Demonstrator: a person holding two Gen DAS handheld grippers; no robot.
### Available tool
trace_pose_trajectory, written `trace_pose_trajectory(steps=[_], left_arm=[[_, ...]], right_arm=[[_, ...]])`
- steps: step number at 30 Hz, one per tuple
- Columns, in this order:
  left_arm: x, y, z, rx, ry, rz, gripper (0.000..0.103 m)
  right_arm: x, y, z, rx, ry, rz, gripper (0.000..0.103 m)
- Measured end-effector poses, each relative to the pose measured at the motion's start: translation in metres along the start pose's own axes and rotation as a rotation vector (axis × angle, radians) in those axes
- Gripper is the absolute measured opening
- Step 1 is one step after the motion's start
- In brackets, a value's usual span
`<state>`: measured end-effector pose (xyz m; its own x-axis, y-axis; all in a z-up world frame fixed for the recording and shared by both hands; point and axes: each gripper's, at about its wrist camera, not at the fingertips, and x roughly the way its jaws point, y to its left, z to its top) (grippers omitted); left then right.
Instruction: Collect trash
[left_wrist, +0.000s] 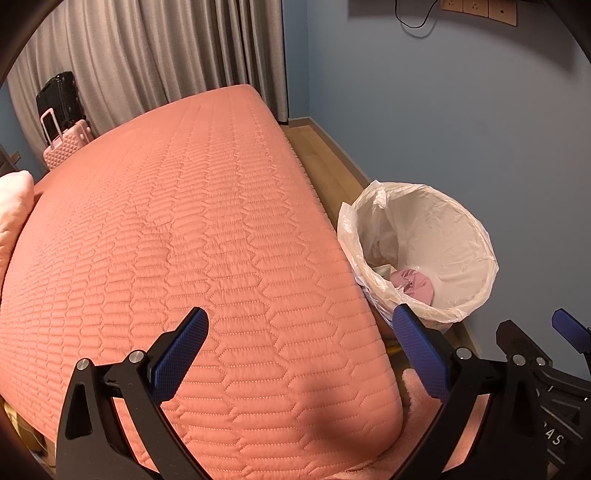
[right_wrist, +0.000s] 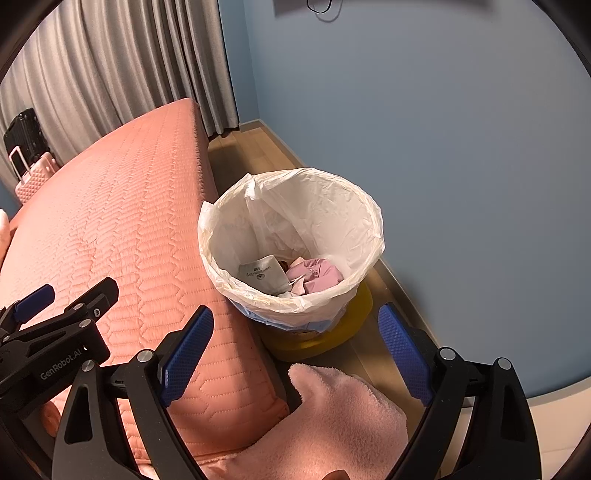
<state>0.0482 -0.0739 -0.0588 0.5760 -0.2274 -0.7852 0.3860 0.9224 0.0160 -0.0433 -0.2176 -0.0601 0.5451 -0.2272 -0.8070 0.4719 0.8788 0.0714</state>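
A trash bin (right_wrist: 221, 236) lined with a white plastic bag stands on the floor between the bed and the blue wall; the left wrist view shows the bin (left_wrist: 476, 236) at the right. Inside lie a pink crumpled piece (right_wrist: 317, 275) and a grey-white printed packet (right_wrist: 260, 275); the pink piece (left_wrist: 415, 282) shows in the left view too. My left gripper (left_wrist: 299, 325) hangs open over the near corner of the bed, holding nothing. My right gripper (right_wrist: 295, 325) stands open and empty just short of the bin. The left gripper's body (right_wrist: 55, 332) appears at the right view's left edge.
A salmon quilted bed (left_wrist: 184, 240) fills the left. A pink fleece sleeve or cloth (right_wrist: 332, 413) lies under my right gripper. A black suitcase (left_wrist: 59, 96) and a pink suitcase (left_wrist: 66, 144) stand by grey curtains (left_wrist: 155, 55). A pale pillow (left_wrist: 13, 206) lies at the left edge.
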Motion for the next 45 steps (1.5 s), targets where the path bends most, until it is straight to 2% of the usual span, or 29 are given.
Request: trace_pose_trajectory(steps=[45], left_arm=[[-0.003, -0.0036, -0.0016, 0.016, -0.005, -0.004, 0.096]], right_arm=[[0.0018, -0.002, -0.0016, 0.001, 0.004, -0.016, 0.088]])
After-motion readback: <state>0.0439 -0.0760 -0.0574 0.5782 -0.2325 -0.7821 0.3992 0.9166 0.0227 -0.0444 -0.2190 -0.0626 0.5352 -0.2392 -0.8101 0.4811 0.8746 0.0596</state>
